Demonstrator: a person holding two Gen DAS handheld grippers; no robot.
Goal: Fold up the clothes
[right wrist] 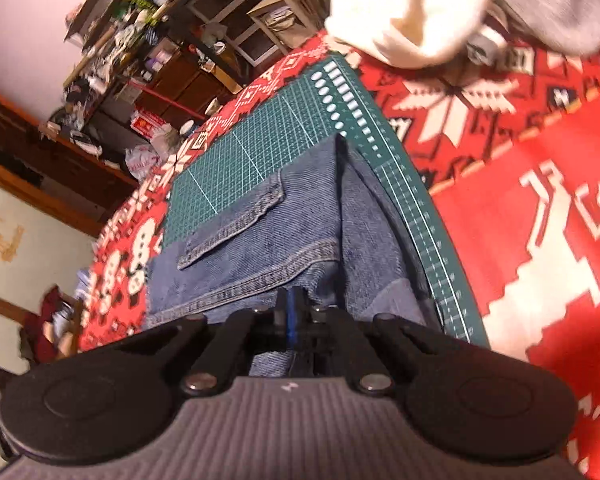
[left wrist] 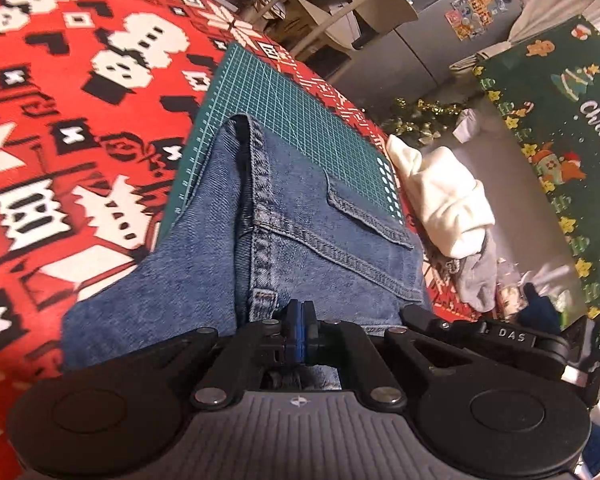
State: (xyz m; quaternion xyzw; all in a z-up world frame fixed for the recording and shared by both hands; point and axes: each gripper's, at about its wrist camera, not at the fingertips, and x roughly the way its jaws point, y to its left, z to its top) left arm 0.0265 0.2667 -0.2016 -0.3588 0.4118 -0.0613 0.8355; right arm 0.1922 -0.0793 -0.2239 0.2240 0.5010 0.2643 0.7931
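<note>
Blue jeans lie over a green cutting mat on a red Christmas tablecloth, back pocket up. My left gripper is shut on the jeans' waistband edge. In the right wrist view the same jeans lie on the mat, and my right gripper is shut on the waistband edge near the pocket. Both grips hold the near end of the denim, which runs away from the cameras over the mat.
A cream garment and a grey one lie heaped at the table's edge beside the mat, also in the right wrist view. A green Christmas rug covers the floor. Shelves and clutter stand beyond the table.
</note>
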